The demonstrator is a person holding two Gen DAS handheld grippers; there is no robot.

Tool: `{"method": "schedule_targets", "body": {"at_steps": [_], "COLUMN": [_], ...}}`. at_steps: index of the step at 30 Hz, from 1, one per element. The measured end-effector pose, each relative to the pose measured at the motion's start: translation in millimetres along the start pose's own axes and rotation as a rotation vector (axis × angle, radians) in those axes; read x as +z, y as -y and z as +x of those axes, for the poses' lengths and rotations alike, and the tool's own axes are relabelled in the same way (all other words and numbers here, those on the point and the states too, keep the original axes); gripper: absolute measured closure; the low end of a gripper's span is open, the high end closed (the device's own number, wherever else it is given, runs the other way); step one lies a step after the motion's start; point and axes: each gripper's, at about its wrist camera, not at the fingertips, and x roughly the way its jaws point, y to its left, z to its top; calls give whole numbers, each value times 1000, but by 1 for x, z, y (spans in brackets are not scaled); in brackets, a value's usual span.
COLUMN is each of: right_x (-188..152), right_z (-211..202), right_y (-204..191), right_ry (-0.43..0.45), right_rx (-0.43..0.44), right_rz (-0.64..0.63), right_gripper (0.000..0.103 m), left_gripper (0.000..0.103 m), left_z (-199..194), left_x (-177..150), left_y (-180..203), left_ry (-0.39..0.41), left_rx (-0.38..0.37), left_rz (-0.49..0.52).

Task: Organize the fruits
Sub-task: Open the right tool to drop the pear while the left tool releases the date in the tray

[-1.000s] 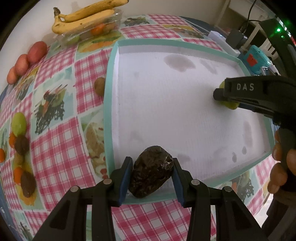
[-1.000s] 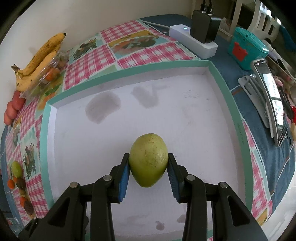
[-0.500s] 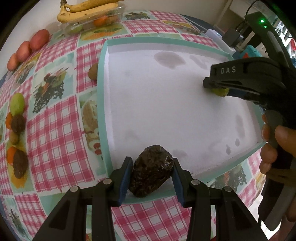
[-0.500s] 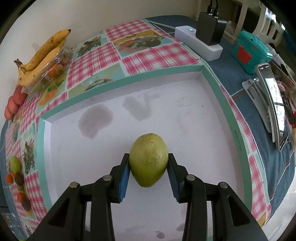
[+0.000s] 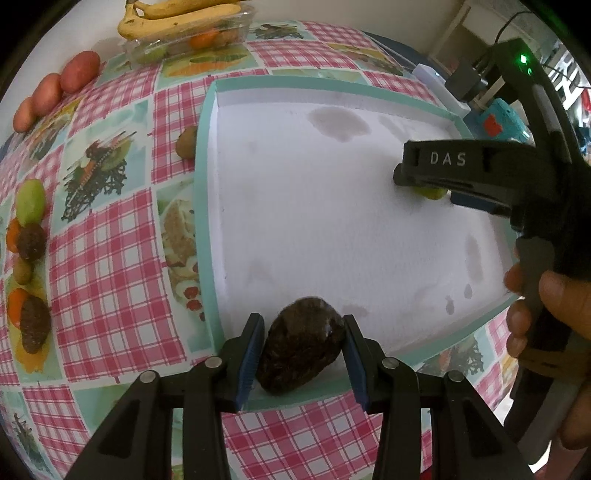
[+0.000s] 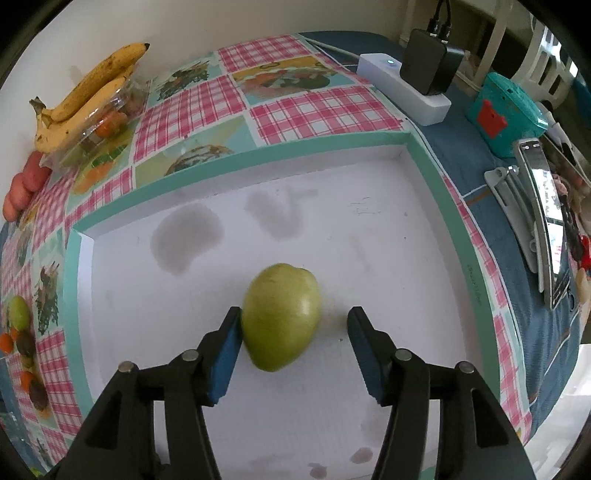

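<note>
My left gripper point(image 5: 303, 350) is shut on a dark brown avocado point(image 5: 300, 350), held over the near rim of the white tray point(image 5: 207, 221) with a teal border. My right gripper point(image 6: 293, 343) is open inside the tray point(image 6: 424, 170). A green guava point(image 6: 280, 315) rests on the tray floor between its jaws, against the left pad and apart from the right one. In the left wrist view the right gripper point(image 5: 428, 184) is at the tray's right side, with a sliver of the guava point(image 5: 430, 192) showing under it.
Bananas point(image 5: 173, 14) lie on a clear fruit box point(image 5: 192, 40) at the back. Red fruits point(image 5: 59, 88), a kiwi point(image 5: 186, 142) and several small fruits point(image 5: 27, 229) lie left of the tray. A power strip point(image 6: 402, 88), a teal box point(image 6: 506, 110) and a phone point(image 6: 546, 221) lie to the right.
My right gripper has opened and let go of the guava, which now lies on the tray floor. My left gripper still holds the avocado and has moved little.
</note>
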Motion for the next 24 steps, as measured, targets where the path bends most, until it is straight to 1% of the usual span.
{"method": "schedule_targets", "body": {"at_steps": [1, 2, 3, 6, 7, 8, 11, 16, 19, 21, 22, 23, 24], "right_x": [0, 0, 0, 0, 0, 0, -2, 0, -2, -2, -2, -3, -3], "right_z": [1, 1, 1, 0, 0, 0, -5, -14, -19, -22, -22, -21, -20], "right_y": [0, 0, 1, 3, 4, 4, 7, 7, 6, 6, 5, 3, 1], "right_ry": [-3, -6, -8, -8, -6, -5, 5, 33, 53, 62, 66, 69, 71], "right_rx": [-3, -7, -7, 1, 0, -3, 0, -2, -9, -10, -12, -13, -15], "right_rz": [1, 4, 7, 23, 26, 28, 29, 21, 21, 21, 19, 16, 12], "right_gripper": [41, 36, 34, 33, 33, 32, 17, 17, 16, 16, 16, 14, 10], "left_gripper": [56, 56, 56, 49, 45, 42, 40, 34, 21, 13, 3, 0, 0], "left_z": [0, -1, 0, -7, -11, -15, -25, -45, -54, -60, -63, -68, -74], "left_x": [1, 1, 6, 12, 13, 14, 19, 30, 37, 40, 40, 41, 42], "left_y": [-1, -2, -5, -4, -6, -6, -9, -29, -47, -65, -70, -79, -89], "left_ry": [-1, -4, -6, 6, 15, 27, 51, 99, 119, 151, 163, 184, 212], "left_rx": [-9, -21, -27, -35, -36, -39, -42, -28, 6, 42, 58, 84, 113], "left_rz": [-9, -22, -27, -25, -21, -19, -26, -87, -143, -180, -192, -212, -231]}}
